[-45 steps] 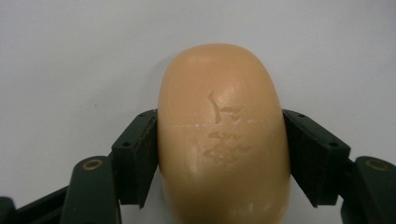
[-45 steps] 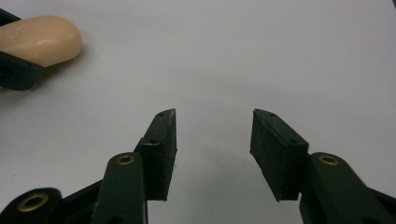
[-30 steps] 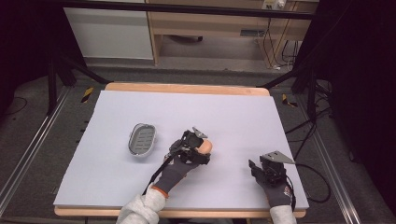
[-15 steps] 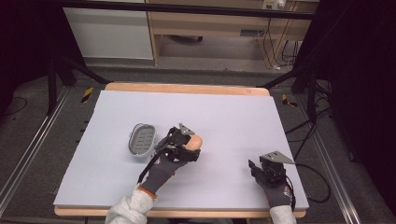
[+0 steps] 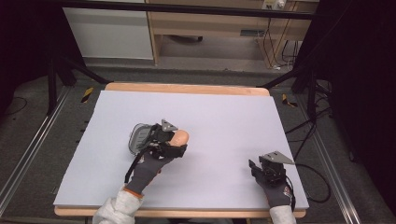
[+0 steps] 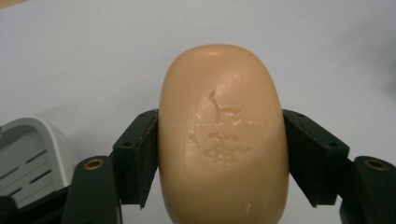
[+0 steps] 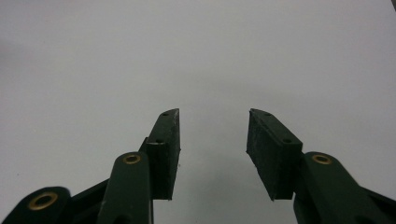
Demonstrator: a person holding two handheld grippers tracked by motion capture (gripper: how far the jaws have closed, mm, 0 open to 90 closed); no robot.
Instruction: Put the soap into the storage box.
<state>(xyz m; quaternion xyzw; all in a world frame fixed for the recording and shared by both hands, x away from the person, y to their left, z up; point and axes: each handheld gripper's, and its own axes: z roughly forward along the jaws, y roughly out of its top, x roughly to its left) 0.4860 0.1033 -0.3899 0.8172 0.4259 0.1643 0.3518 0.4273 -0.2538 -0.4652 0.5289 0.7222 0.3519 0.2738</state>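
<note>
Soap: I am holding the tan soap bar (image 6: 223, 135) clenched in the left gripper (image 5: 173, 142), a little left of centre in the high view, just right of the grey soap dish (image 5: 138, 137).
Long axis: in the left gripper view the bar's long axis is running up the frame, away from the camera, its rounded far end pointing toward the top edge; in the high view that end (image 5: 181, 136) is sticking out to the right of the gripper.
Left gripper grip: both black pads (image 6: 148, 151) are pressing on the bar's long sides, about midway along it.
Right gripper: the right gripper (image 7: 212, 149) is sitting at the lower right of the high view (image 5: 261, 169); its jaws have just been closing, and they are standing apart with nothing between them.
View differences: the left gripper view is giving me the stamped marks on the bar's top face and a slotted corner of the dish (image 6: 28, 156) at lower left.
Hidden: the bar's near end is cut off at the bottom edge; in the high view my hand (image 5: 152, 163) is covering the dish's right side.
Surface: the pale surface (image 5: 219, 112) is lying under everything.
</note>
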